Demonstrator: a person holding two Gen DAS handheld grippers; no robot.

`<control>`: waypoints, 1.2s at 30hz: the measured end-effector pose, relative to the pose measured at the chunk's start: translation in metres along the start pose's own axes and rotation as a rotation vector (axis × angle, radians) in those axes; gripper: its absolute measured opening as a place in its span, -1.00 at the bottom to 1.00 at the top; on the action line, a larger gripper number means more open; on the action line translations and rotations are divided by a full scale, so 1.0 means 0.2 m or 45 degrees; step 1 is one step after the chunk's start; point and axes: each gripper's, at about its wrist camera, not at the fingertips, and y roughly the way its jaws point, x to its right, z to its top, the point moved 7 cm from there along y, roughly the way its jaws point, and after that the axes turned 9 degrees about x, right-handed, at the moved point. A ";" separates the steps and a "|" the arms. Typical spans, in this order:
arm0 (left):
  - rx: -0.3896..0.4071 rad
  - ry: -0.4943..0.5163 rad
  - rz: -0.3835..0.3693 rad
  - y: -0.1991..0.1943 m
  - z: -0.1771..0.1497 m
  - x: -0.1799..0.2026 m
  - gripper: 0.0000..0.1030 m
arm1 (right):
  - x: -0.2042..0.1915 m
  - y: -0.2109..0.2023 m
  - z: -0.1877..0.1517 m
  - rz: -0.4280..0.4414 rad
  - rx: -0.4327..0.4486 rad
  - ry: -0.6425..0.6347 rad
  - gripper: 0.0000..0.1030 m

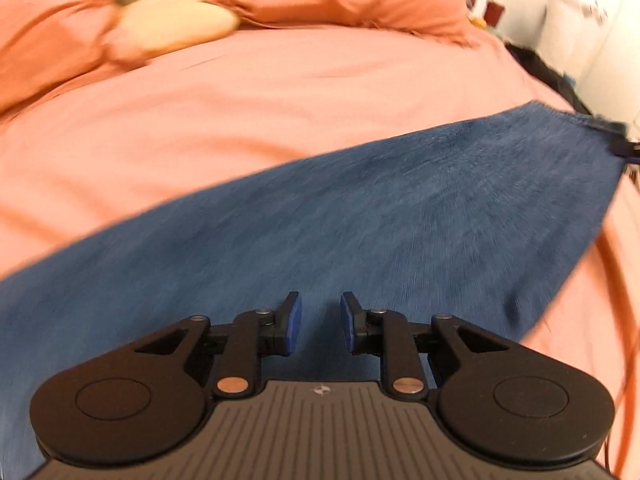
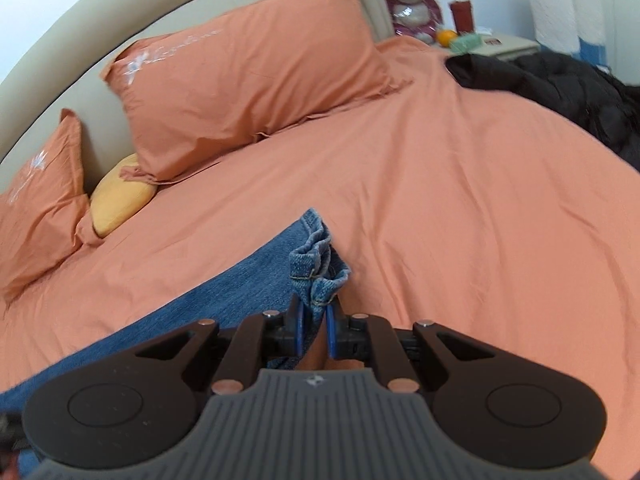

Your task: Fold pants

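Blue jeans (image 1: 360, 216) lie stretched across an orange bed sheet (image 1: 240, 120). My left gripper (image 1: 320, 308) hovers over the middle of the denim, jaws apart with nothing between the blue pads. Its view is motion-blurred. My right gripper (image 2: 316, 308) is shut on a bunched, stitched edge of the jeans (image 2: 316, 268), lifting that end off the sheet (image 2: 460, 220). The rest of the jeans trails down to the lower left in the right wrist view. In the left wrist view the held end reaches the far right, where a dark part of the right gripper (image 1: 622, 146) shows.
Two orange pillows (image 2: 248, 80) and a yellow cushion (image 2: 120, 196) lean on the beige headboard (image 2: 80, 40). A black jacket (image 2: 560, 88) lies at the bed's far right. A nightstand (image 2: 500, 44) holds a plush toy (image 2: 412, 8), a red cup and an orange.
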 end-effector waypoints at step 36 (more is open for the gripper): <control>-0.160 0.100 -0.360 -0.14 -0.44 0.58 -0.66 | -0.48 -0.30 0.07 0.130 0.115 -0.311 -0.88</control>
